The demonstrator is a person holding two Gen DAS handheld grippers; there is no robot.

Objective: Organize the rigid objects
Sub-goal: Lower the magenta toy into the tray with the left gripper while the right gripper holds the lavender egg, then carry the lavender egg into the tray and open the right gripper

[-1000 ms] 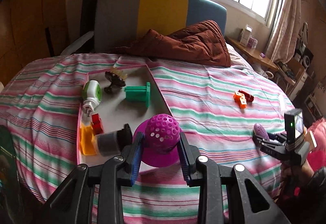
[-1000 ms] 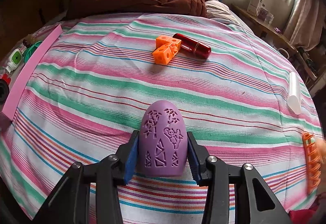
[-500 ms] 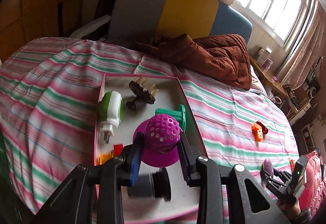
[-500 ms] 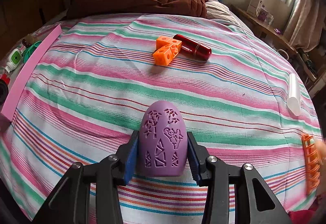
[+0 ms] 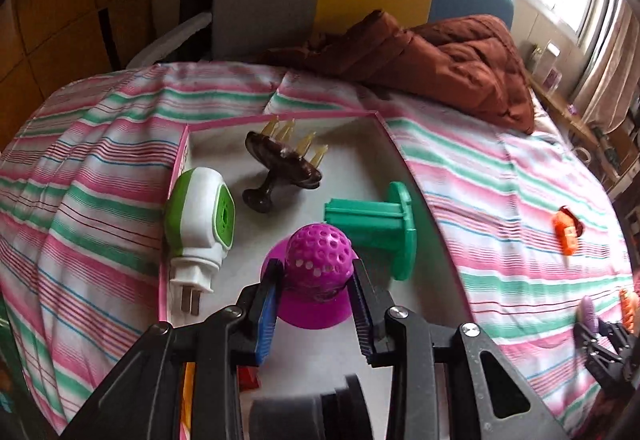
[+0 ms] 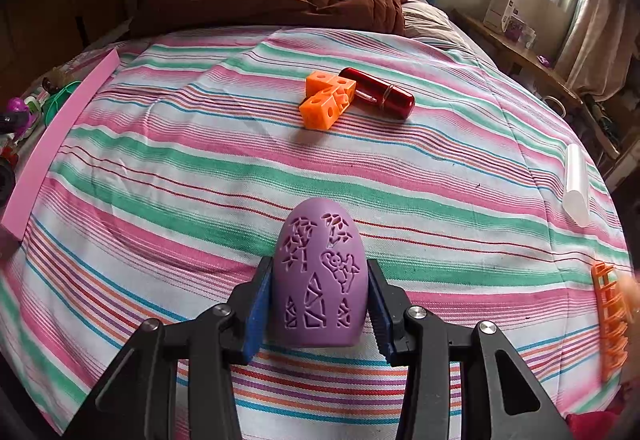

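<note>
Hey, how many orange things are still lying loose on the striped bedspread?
2: the orange cube block mid-bed, touching the red cylinder, and the orange rack-like piece at the right edge. That edge is blurred, so another may be hidden there.

No readable text, label, brand, number or sign appears in either view. The purple egg-shaped piece (image 6: 319,276) carries only cut-out decorative shapes, not letters. The boxes on the window ledge (image 6: 505,13) bear print that is too small and blurred to make out.
</note>
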